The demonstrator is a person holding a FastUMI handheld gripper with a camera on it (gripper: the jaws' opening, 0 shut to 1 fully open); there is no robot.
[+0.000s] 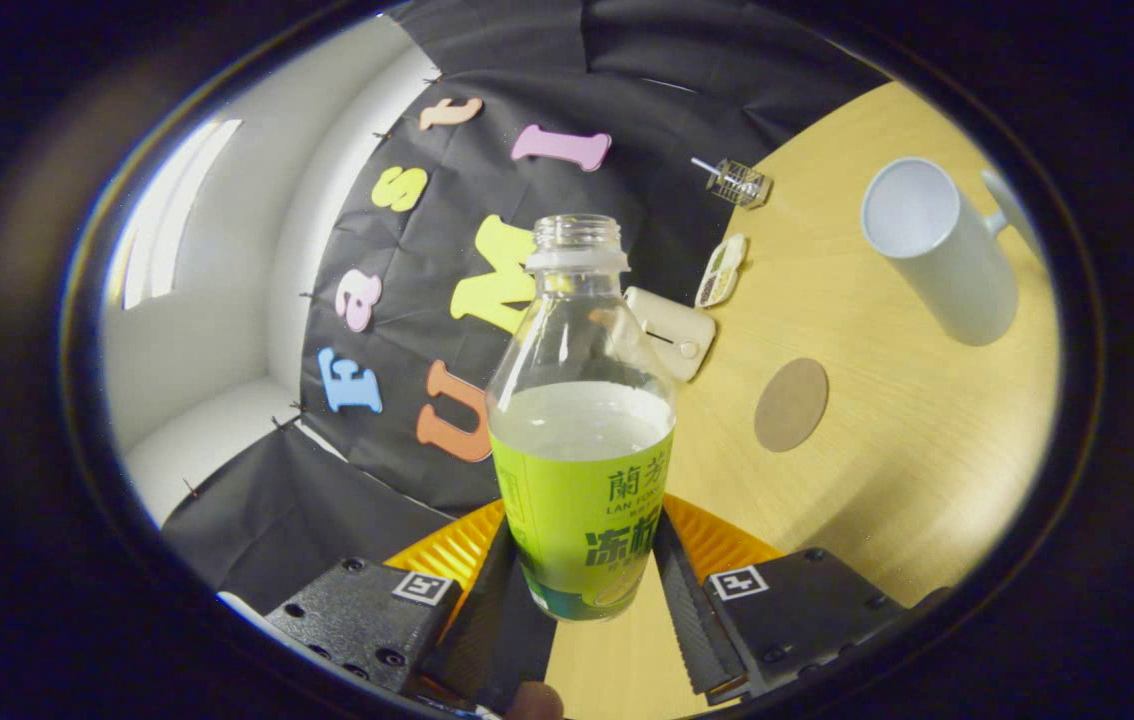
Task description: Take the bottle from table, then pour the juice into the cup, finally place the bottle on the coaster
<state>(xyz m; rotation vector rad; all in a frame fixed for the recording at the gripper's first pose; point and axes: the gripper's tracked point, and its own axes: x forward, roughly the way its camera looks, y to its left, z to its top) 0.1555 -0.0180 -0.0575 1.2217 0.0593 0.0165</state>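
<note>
**Spill risk: open bottle gripped low, cup well off to the side**

Tool [582, 590] first: your two ribbed fingers [692, 600] sit narrow, one on each side of the bottle [577, 440], pressing its green label near the base; you are holding it, and the table [877, 480] looks tilted behind it, so the bottle seems lifted rather than standing, though I cannot tell for sure.

Bottle's long axis runs straight away from the tool, base between the fingers, uncapped neck pointing forward at the booth wall; juice fills roughly the lower half.

Beyond the fingers to the right lies the round coaster [791, 404]; further right and well apart stands the white cup [942, 250], mouth turned toward you.

Risks, as I judge them: the grip is low, so the bottle could pivot between the pads as you tip; with no cap, a hasty swing sends juice onto the table short of the cup; tilt only once the neck is over the rim.
</note>
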